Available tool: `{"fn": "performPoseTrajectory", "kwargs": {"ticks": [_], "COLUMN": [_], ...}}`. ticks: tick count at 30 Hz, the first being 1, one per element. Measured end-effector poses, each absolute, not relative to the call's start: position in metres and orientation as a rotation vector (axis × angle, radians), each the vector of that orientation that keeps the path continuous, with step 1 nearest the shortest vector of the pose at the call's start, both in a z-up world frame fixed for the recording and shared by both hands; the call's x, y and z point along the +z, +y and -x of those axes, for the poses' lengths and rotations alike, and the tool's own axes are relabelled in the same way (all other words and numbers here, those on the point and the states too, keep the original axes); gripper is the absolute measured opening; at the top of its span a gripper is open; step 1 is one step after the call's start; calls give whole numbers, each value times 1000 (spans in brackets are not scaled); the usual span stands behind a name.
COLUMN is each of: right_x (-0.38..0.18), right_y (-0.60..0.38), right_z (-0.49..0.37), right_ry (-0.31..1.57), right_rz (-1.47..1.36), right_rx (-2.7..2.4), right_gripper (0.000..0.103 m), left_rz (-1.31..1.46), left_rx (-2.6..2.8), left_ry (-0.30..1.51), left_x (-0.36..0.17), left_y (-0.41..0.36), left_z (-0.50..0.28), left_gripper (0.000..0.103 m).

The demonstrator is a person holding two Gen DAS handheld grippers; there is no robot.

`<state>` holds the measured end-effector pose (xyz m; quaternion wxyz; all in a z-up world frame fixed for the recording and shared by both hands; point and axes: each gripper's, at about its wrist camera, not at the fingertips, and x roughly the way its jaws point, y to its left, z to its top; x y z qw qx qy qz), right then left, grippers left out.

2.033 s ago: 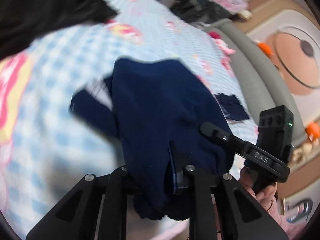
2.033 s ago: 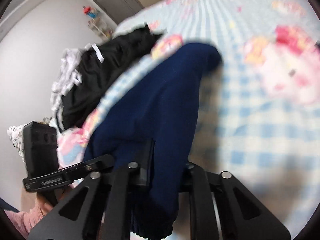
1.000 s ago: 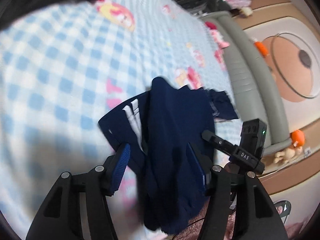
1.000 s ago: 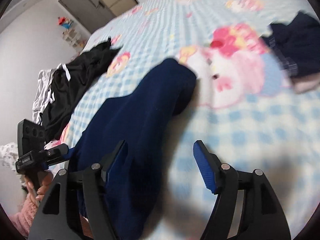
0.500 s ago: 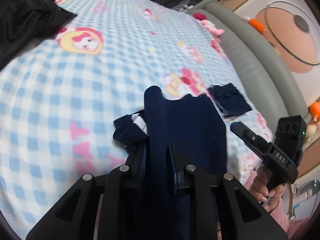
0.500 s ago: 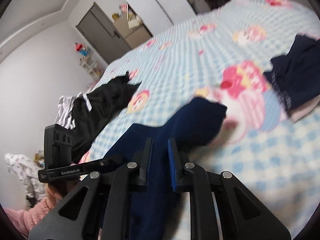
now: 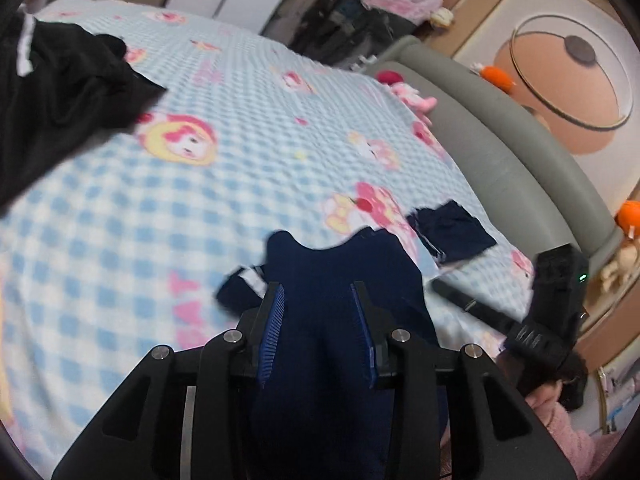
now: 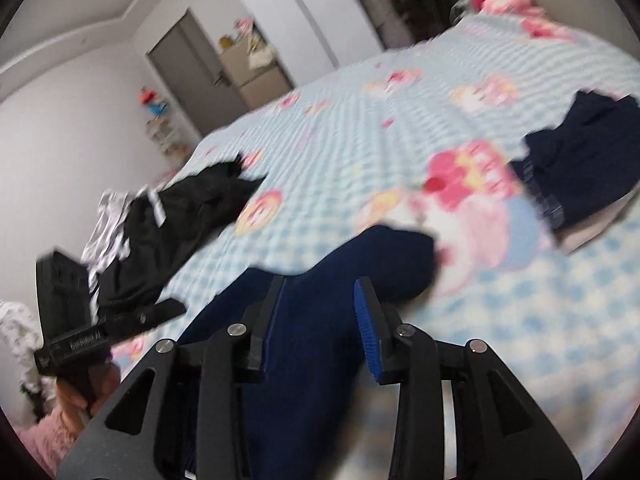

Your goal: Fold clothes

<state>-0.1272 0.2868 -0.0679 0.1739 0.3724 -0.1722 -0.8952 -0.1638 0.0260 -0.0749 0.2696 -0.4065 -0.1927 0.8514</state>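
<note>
- Left side of the bed: a black garment lies bunched near the far-left edge, well apart from the work area. It is not folded.
- Left gripper: the fingers are opening. The navy garment lies between them, but the blue pads stand off the cloth on both sides, so the grip is released.
- Navy garment, location: it lies on the checked bedspread at the near edge of the bed, directly ahead of both grippers. A striped cuff or hem shows at its left.
- Right gripper: the fingers are opening too. The same navy garment runs between them; the right pad is clear of the cloth, so this grip also reads as released.
- Right side of the bed: a small dark folded piece rests near the grey bed frame.
- Step in hand: judged from the layout, a fold of the navy garment has just been laid down and both grippers are letting go.
- Next move: it likely calls for clearing the fingers without dragging the cloth, then taking a fresh edge for a further fold.
- Hard to make out: both views are motion-blurred. The near part of the navy garment is hidden behind the gripper bodies, so its full outline and fold count cannot be told.
</note>
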Motion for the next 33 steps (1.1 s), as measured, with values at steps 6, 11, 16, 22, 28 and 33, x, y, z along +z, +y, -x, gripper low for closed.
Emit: {"fn": "performPoseTrajectory", "kwargs": {"ticks": [6,11,16,22,28,33], "right_x": [-111,-117,-98,-87,-79,-119], "right_y": [260,266,266,282,251,249], "right_z": [136,137,130,122,118,133], "right_ry": [-493,-485,-250,-367,-314,-250], "right_rz": [-1318,-1372,-1327,-1216,-1103,-1452], "right_rx": [-2390,-2399,-2596,-2602,-2500,-2498], "right_gripper": [35,35,45,46,51,39], "left_rz": [1294,1344,1337,1225,1208,1205], "left_rx": [2142,2235,2368,2490,2470,2453], "left_ry": [-499,-363,-309,-312,-428,-454], "left_x": [-113,-113,-98,-75,-77,-77], "left_y": [50,59,48,31,21,18], "left_z": [177,171,163,150,149,147], "left_gripper": [39,40,40,44,44,44]}}
